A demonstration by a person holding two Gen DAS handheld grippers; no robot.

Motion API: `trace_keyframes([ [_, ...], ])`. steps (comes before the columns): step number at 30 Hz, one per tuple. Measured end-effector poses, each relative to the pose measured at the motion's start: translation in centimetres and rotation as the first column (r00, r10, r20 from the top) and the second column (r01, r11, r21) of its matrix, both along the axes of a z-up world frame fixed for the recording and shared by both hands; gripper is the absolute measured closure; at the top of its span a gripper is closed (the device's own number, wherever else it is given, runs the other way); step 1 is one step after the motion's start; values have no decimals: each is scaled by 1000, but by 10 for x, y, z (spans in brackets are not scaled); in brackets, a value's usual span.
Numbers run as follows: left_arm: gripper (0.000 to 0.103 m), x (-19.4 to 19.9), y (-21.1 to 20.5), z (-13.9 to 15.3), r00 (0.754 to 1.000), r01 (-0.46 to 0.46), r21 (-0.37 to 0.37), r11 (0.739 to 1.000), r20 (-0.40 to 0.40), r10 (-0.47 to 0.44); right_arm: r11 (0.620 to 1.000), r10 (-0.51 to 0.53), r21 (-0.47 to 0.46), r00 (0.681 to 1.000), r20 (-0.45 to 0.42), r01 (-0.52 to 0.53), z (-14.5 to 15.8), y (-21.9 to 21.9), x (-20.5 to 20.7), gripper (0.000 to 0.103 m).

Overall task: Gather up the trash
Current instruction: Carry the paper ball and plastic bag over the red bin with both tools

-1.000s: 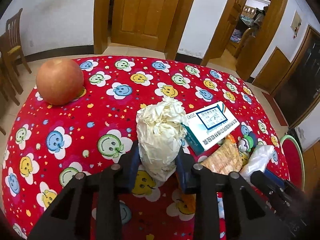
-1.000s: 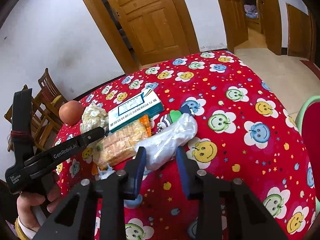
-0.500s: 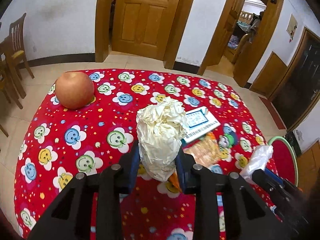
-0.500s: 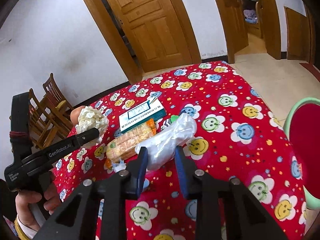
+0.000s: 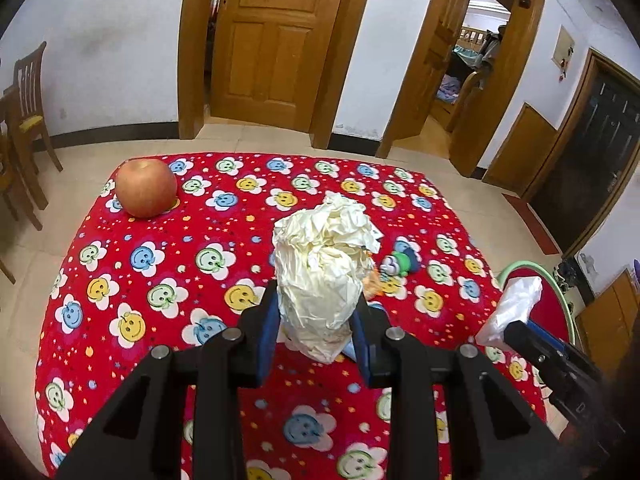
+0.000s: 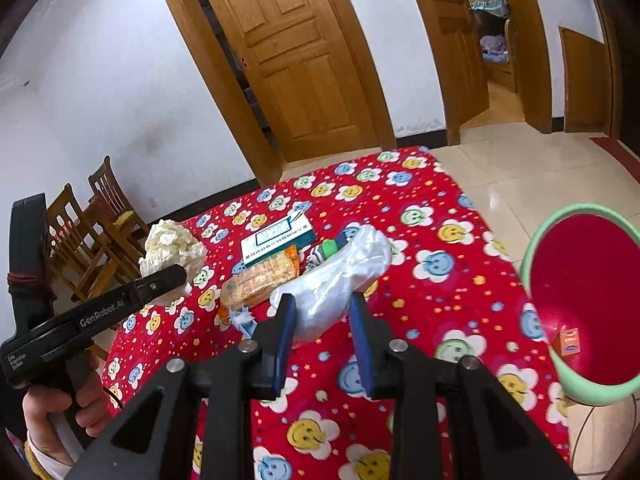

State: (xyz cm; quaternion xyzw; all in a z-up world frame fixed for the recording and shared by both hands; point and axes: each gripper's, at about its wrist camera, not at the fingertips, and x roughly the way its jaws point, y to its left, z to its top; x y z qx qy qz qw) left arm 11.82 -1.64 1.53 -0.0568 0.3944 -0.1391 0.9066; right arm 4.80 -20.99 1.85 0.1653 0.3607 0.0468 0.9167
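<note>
My left gripper point(image 5: 318, 320) is shut on a crumpled ball of white paper point(image 5: 324, 272) and holds it well above the red smiley tablecloth point(image 5: 160, 272). The paper ball also shows in the right wrist view point(image 6: 170, 246). My right gripper point(image 6: 322, 320) is shut on a crumpled clear plastic bag point(image 6: 340, 276), lifted above the table; the bag also shows in the left wrist view point(image 5: 512, 306). A red bin with a pale green rim point(image 6: 538, 248) stands on the floor at the table's right side, with a small orange box point(image 6: 568, 342) inside.
An apple point(image 5: 146, 192) sits at the table's far left. A white and green box point(image 6: 278, 240), an orange snack packet point(image 6: 262, 280) and a small green-capped toy point(image 6: 324, 252) lie mid-table. Wooden chairs point(image 6: 96, 232) stand to the left. A shut door point(image 5: 276, 40) is behind.
Both grippers have risen and pulled back from the table with their loads. The right gripper has swung right, bringing the red bin into view.
</note>
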Motion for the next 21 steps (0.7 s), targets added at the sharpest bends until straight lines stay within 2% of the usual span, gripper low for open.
trace_keyframes([
  [12, 70, -32, -49, 23, 994, 94, 8, 995, 49, -95, 997, -80, -10, 995, 58, 81, 19, -44, -40, 73],
  [21, 70, -40, -97, 30, 983, 172, 10, 985, 63, -173, 988, -155, -12, 986, 64, 156, 20, -84, -60, 73],
])
